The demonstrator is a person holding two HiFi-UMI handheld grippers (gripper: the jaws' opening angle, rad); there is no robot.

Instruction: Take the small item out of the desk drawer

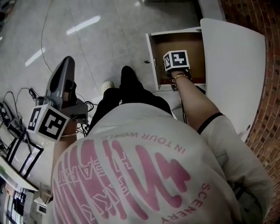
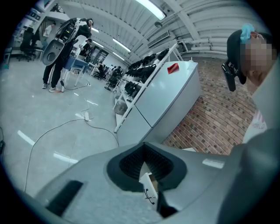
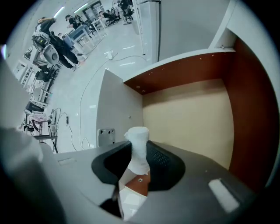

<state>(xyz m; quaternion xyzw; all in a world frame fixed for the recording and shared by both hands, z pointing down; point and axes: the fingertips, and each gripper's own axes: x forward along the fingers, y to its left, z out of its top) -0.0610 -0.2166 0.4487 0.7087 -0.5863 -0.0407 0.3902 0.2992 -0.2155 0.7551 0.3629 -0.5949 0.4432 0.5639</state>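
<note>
We see big lab or workshop hall: glossy floor (image 2: 39, 109) with loose cables (image 2: 96, 127), equipment racks (image 2: 142, 70), strip lights (image 2: 151, 8) overhead, people (image 2: 57, 65) at benches, brick wall (image 2: 210, 127).

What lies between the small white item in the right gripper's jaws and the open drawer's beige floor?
Nothing: in the right gripper view the small white item, pinched in the right gripper, hangs over bare beige drawer floor.

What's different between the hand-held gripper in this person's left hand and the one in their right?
The right hand-held gripper grips a small white item; the left hand-held gripper holds nothing, its jaws together. The right one points down over the open drawer; the left one is held out over the floor. Both are grey and carry a cube with square markers.
</note>
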